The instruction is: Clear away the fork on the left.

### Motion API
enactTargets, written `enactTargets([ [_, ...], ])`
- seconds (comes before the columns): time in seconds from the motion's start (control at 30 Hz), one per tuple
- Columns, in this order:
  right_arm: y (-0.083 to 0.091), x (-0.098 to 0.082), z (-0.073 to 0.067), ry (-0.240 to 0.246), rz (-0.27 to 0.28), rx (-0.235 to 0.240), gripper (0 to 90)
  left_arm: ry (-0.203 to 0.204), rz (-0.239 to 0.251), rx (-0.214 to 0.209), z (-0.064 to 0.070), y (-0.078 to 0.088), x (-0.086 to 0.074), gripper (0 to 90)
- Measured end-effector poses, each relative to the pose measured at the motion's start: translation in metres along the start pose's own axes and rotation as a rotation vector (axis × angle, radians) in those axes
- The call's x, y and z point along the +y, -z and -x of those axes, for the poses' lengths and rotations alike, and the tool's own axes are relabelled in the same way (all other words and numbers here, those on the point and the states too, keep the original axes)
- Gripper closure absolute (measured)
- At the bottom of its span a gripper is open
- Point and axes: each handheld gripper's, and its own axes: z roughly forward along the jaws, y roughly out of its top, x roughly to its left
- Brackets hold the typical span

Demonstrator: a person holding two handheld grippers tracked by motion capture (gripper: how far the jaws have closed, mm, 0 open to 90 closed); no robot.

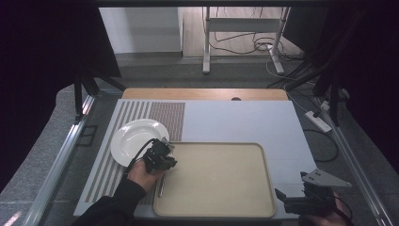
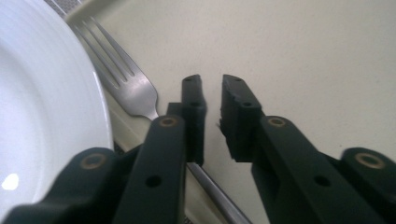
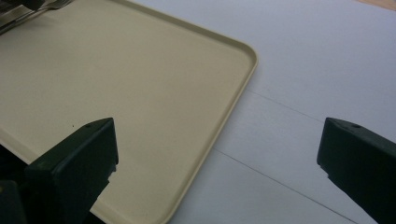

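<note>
- Left tongs [image 2: 212, 100] sit low over the tray's [image 1: 263, 188] left rim, slightly parted and pinching nothing; the fork [image 2: 126, 88] lies beneath them, its tines beside the plate [image 1: 127, 136]
- Right tongs [image 3: 217, 163] hover spread wide and empty over the tray's right edge and tabletop [image 1: 235, 117]
- Risk, as I judge it: the handle rests partly on the rim, so a careless lift could nudge the fork off; a clipped plate might slide too
</note>
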Motion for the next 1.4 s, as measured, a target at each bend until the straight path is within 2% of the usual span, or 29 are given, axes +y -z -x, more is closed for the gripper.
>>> enactTargets([
  [0.13, 0.0, 0.0, 0.0, 0.002, -0.002, -0.001, 0.0, -0.023, 0.045, -0.01, 0.002, 0.01, -0.002, 70.9],
  [0.3, 0.0, 0.0, 0.0, 0.003, -0.003, 0.0, 0.0, -0.051, 0.093, 0.0, 0.004, 0.021, -0.006, 56.9],
  [0.6, 0.0, 0.0, -0.001, 0.007, -0.004, -0.001, 0.0, -0.01, 0.187, -0.018, -0.003, 0.036, -0.018, 34.0],
  [0.8, -0.001, 0.0, -0.001, 0.008, -0.004, 0.0, 0.0, -0.007, 0.263, -0.021, -0.005, 0.047, -0.023, 24.1],
  [0.97, -0.001, 0.0, -0.001, 0.008, -0.004, -0.001, 0.0, -0.005, 0.291, -0.033, -0.006, 0.05, -0.026, 17.6],
  [1.07, -0.001, 0.0, -0.001, 0.009, -0.003, -0.001, 0.0, 0.002, 0.298, -0.052, -0.008, 0.053, -0.027, 9.7],
  [1.27, -0.001, 0.0, -0.001, 0.009, -0.003, 0.0, 0.0, 0.021, 0.315, -0.068, -0.012, 0.058, -0.033, 7.4],
  [1.4, -0.001, 0.0, -0.001, 0.011, -0.006, -0.001, 0.0, 0.022, 0.311, -0.073, -0.013, 0.06, -0.036, 5.0],
])
